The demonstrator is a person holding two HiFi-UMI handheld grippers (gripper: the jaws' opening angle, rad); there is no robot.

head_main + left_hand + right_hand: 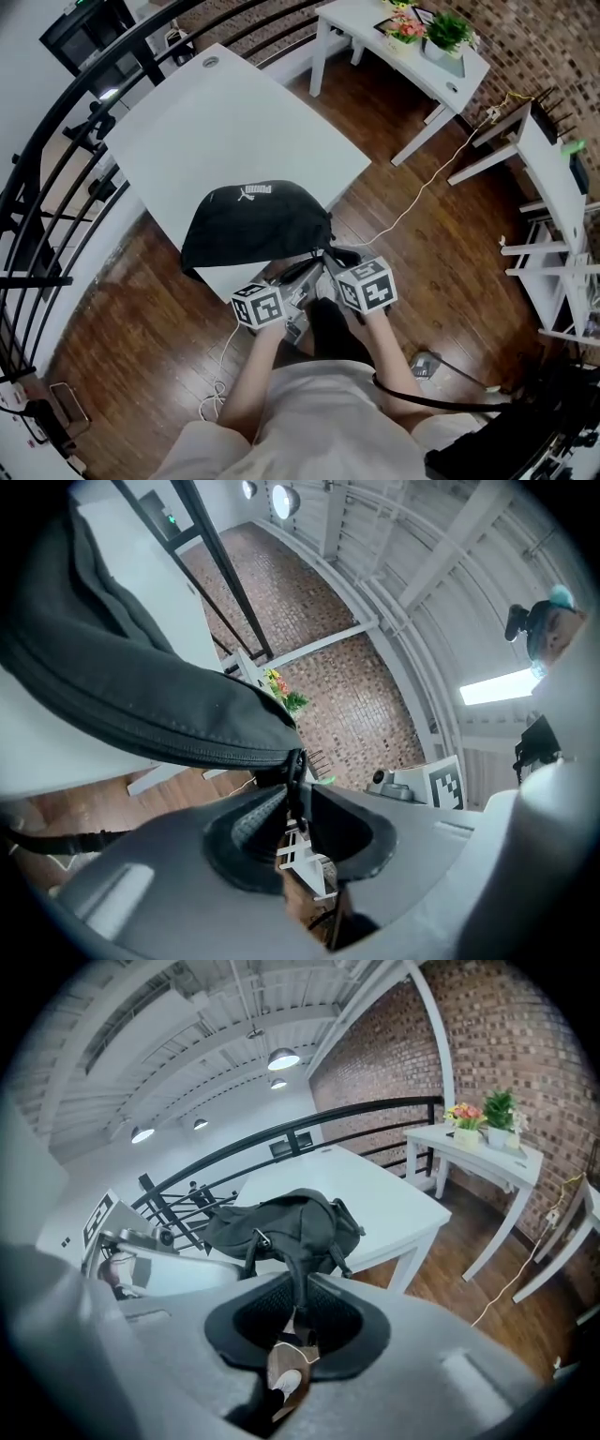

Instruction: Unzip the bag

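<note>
The bag (258, 225) lies on the near corner of the table (234, 122) and hangs a little over its edge. Just before the bag are the two grippers, side by side. The left gripper (295, 808) has the zip pull (294, 766) between its jaws. The right gripper (298, 1312) has a strap (298, 1274) of the bag between its jaws. A railing (47, 187) runs left of the table. Behind the table, to the right, stands a second table (361, 28) with plants (448, 30) on it. A cable (427, 183) lies on the floor (441, 272) between the two tables.
</note>
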